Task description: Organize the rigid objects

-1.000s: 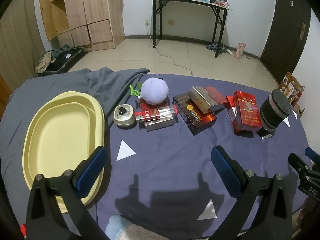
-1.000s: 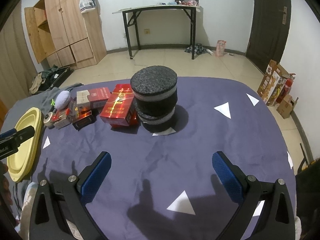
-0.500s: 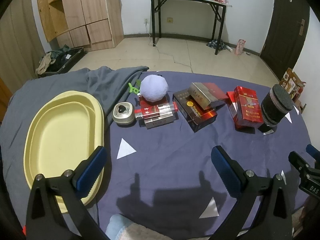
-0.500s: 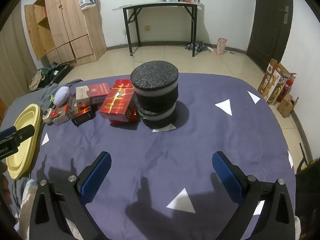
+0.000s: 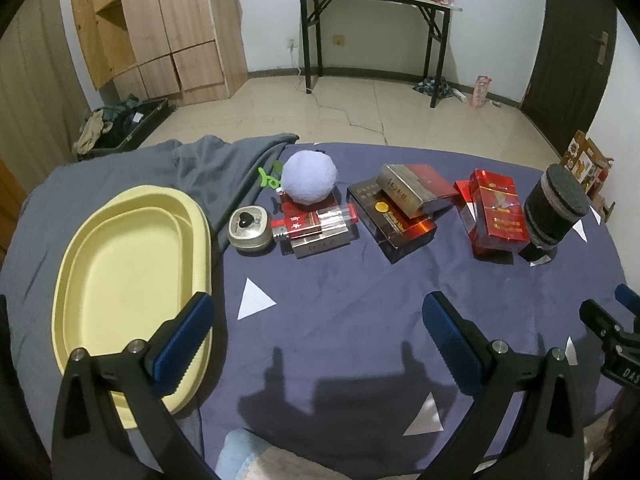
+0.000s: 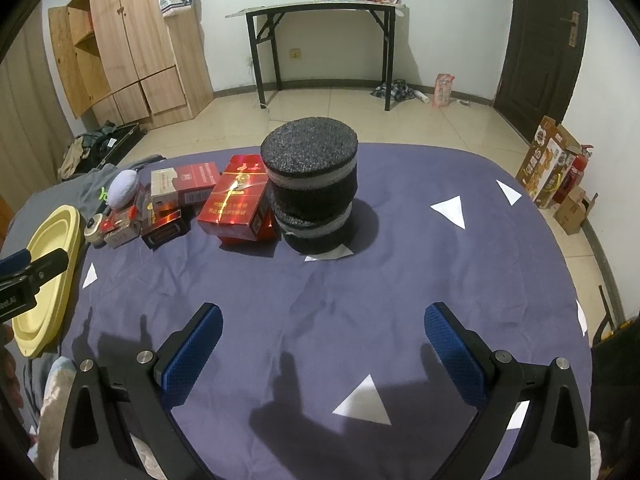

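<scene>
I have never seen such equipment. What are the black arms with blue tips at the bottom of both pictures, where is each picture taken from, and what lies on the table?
There is no robot here. A person holds a two-finger claw in each hand, and each claw carries a wide-angle camera looking forward along its fingers. One picture looks past the left claw, the other past the right claw. Both are open and hold nothing.

On the purple cloth lie a yellow tray, a small round metal tin, several red cigarette packs, a pale plush ball resting on one pack, and a black foam cylinder. The tray has nothing in it yet.
</scene>
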The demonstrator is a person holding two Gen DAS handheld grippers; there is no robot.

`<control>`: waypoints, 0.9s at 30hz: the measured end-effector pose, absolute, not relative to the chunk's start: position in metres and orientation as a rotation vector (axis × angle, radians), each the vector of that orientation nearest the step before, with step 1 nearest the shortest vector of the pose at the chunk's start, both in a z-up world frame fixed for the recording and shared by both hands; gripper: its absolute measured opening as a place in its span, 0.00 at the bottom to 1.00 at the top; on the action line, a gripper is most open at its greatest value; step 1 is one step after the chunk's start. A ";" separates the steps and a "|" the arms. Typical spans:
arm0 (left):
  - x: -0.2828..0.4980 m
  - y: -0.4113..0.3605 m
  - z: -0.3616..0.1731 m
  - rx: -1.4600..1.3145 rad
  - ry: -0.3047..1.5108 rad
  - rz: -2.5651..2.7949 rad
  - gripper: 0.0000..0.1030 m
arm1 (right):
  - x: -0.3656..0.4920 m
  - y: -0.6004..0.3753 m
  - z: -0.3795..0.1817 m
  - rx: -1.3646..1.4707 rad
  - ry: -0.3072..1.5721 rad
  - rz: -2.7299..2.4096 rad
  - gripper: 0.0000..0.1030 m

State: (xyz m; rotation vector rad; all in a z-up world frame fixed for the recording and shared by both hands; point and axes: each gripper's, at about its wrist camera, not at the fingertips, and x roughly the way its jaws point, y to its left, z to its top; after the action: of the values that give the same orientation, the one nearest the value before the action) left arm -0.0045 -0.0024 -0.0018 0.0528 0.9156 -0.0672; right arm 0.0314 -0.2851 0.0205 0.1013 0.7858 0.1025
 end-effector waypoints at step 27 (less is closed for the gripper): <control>-0.004 -0.007 -0.006 0.054 0.932 -0.078 1.00 | 0.031 -0.286 0.021 0.104 0.784 0.108 1.00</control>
State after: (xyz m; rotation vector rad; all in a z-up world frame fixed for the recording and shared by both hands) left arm -0.0044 -0.0071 -0.0064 0.0543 0.9320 -0.0782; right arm 0.0315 -0.2857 0.0208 0.1041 0.7845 0.1081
